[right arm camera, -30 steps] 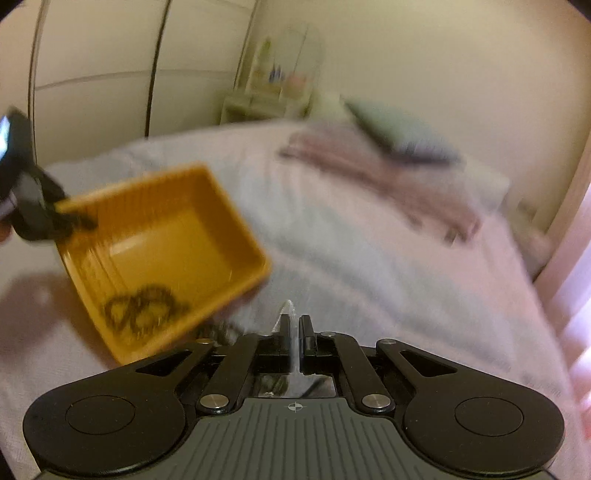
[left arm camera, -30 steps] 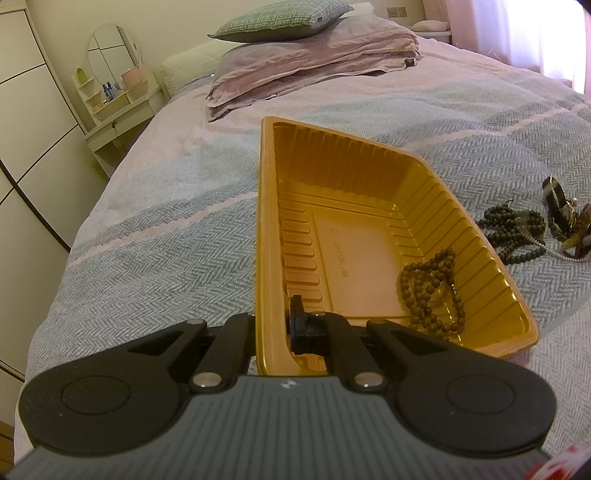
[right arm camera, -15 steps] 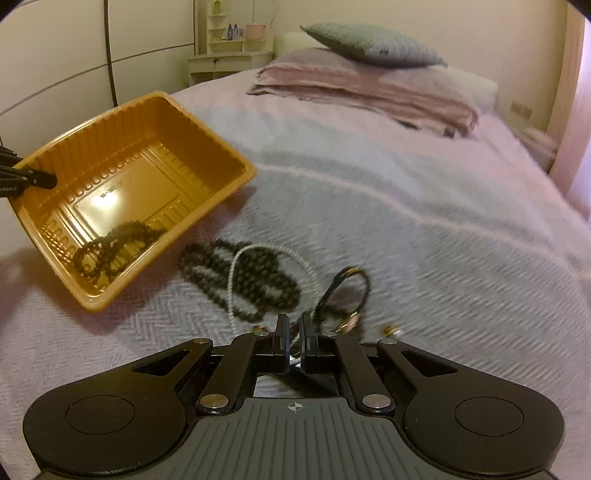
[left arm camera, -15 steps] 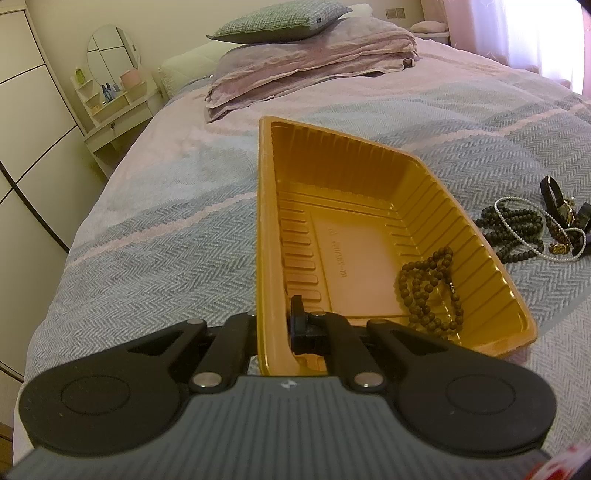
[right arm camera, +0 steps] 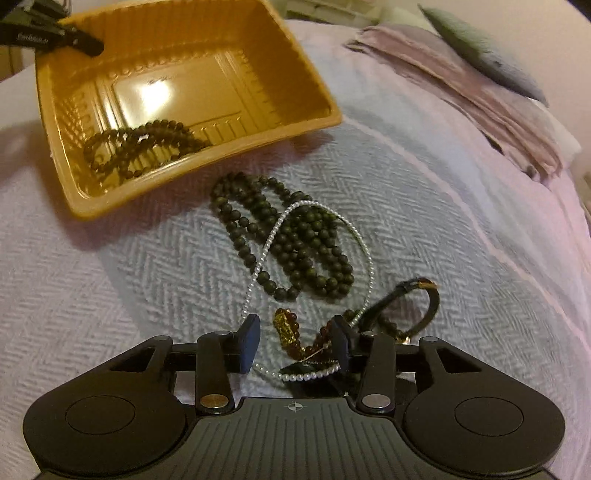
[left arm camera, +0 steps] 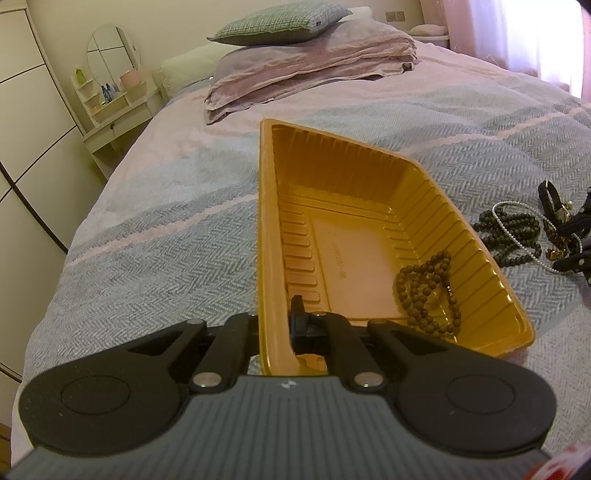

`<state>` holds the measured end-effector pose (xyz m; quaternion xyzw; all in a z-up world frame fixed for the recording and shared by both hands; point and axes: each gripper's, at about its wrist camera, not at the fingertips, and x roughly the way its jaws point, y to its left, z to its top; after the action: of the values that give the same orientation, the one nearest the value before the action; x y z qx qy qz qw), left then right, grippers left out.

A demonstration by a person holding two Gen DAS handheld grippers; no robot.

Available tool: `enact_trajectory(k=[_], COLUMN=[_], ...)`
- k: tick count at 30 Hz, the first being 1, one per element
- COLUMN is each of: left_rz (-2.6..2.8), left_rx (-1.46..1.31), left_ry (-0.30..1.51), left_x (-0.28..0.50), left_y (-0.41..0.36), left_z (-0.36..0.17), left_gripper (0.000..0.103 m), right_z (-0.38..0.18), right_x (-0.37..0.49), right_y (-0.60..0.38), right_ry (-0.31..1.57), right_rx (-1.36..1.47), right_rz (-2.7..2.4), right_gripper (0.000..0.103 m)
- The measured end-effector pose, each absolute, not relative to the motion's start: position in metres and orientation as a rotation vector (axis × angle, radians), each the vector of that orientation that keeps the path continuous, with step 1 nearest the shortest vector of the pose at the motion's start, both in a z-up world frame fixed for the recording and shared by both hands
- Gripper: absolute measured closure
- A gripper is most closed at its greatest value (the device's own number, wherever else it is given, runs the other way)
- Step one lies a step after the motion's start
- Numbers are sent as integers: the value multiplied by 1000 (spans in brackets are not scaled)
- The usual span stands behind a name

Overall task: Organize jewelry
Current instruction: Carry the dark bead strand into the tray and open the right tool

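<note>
The jewelry pile lies on the bedspread right in front of my right claw. Nearest to me is an amber bead bracelet with a gold charm, sitting between my two spread fingers, which touch nothing that I can make out. A white pearl strand loops from under my claw up over a heap of dark green beads, which sits just beyond the amber piece. To the right of the amber bracelet lies a black strap curled into a ring, with a bit of gold at its top.

Further out, up and to the left, is the orange tray, near the green beads but apart from them. It is tilted, its near edge down on the bed. Inside, against the low wall, rests a brown bead string.

My left claw is clamped on the tray's rim at a corner, one finger inside and one outside the wall.

At the head of the bed lie a folded pink blanket with a green pillow on top, and a small vanity with a round mirror stands beside the bed.
</note>
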<state>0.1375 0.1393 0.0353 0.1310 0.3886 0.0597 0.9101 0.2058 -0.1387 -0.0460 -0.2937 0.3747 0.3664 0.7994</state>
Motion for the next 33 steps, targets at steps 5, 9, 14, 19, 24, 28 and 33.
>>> enact_trajectory(k=[5,9,14,19,24,28,33], left_rz=[123,123,123,122,122,121,121], left_rx=[268,263,259,258,255,255,257], left_ry=[802,803,803,801,802,804,803], left_x=[137,137,137,137,137,136,136], left_y=[139,139,140,139,140,140,140], left_z=[36,35,35,35,35,35,35], left_gripper=[100,100,100,100,100,100,99], right_z=[-50,-46,-4,45,79,97,105], right_x=[209,208,210,217,216,212,210], right_y=[-136,-142,-170,-196,-203,-197,-167], right_ry=[832,841,802,761,720,700,695], right_rx=[-673,-636,-396,-158,-72,-66,-72], right_rz=[832,804,767,741,754,782,861], right_gripper=[90,98,98,98,98,98,98])
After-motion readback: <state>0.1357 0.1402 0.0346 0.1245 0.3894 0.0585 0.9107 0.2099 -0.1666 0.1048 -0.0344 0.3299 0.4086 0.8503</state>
